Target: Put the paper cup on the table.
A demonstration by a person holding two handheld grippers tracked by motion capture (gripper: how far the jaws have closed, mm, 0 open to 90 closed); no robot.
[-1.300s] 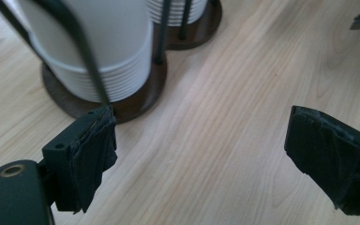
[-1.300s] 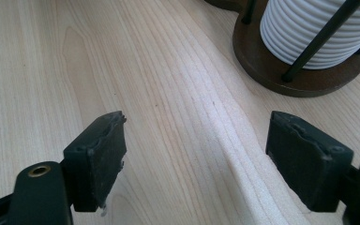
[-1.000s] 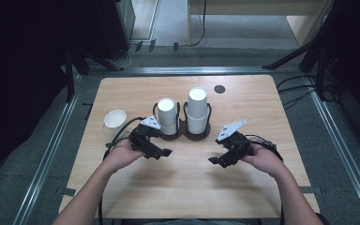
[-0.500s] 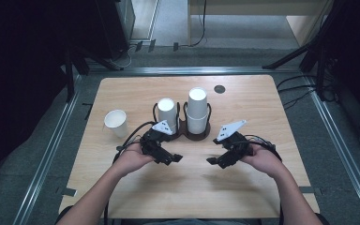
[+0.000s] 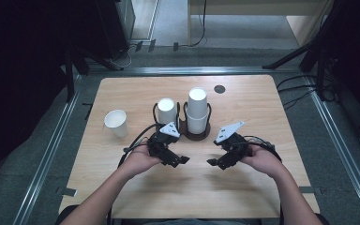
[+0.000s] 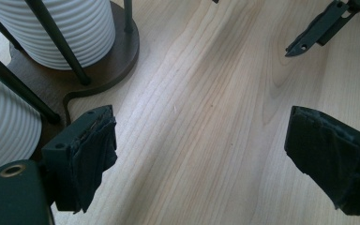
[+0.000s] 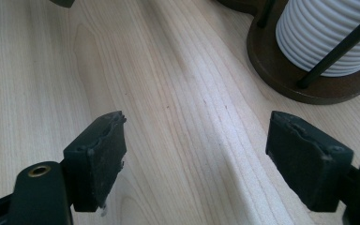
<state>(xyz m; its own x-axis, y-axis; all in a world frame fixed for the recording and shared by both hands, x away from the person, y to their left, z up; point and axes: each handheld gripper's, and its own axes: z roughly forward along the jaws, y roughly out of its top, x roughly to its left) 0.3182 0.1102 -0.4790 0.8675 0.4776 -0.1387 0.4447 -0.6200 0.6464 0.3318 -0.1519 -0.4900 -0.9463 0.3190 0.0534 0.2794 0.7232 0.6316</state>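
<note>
High view showing a lone cup [image 5: 116,123] standing far left, left gripper [image 5: 177,161] and right gripper [image 5: 215,163] both gaping empty, gripper views catching ribbed cup stacks [image 6: 61,28] in the holder [image 7: 304,75].

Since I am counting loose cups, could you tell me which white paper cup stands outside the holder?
The single white paper cup at the table's left: it stands alone on the wood, while the two cup stacks sit inside the dark wire holder.

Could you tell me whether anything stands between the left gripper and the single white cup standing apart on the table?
Nothing visible does. The left gripper, jaws open, sits in front of the cup holder; the single cup stands off to its left, with bare table between them.
</note>
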